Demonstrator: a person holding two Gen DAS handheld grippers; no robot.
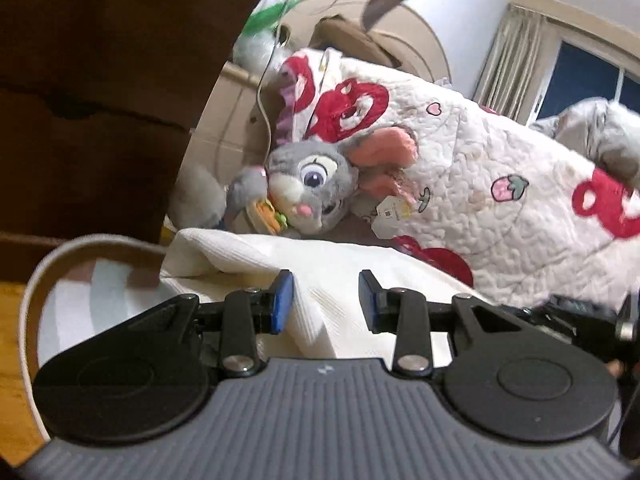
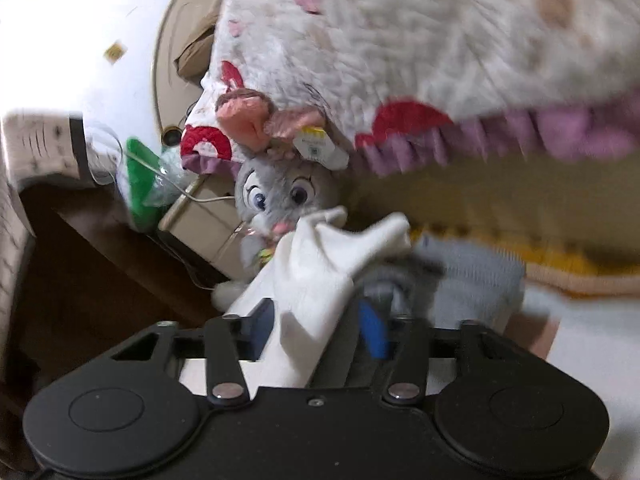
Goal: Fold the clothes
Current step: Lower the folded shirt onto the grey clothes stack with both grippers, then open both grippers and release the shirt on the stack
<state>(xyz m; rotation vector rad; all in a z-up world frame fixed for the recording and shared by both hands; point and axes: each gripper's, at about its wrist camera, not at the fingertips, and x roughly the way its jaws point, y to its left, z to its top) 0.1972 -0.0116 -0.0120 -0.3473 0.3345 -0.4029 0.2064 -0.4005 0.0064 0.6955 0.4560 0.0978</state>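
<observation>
A white ribbed garment (image 1: 320,264) lies bunched on the bed right in front of my left gripper (image 1: 326,300). Its blue-padded jaws are open, and a fold of the cloth sits between them, not pinched. In the right wrist view the same white garment (image 2: 320,264) runs up between the blue pads of my right gripper (image 2: 316,328), with a bunched end sticking up past the fingertips. The jaws stand apart around the cloth; the view is blurred.
A grey plush rabbit (image 1: 308,184) lies just beyond the garment; it also shows in the right wrist view (image 2: 280,196). A white quilt with red prints (image 1: 480,184) covers the bed behind. A dark wooden cabinet (image 1: 100,100) stands to the left. A grey cloth (image 2: 472,280) lies right of the gripper.
</observation>
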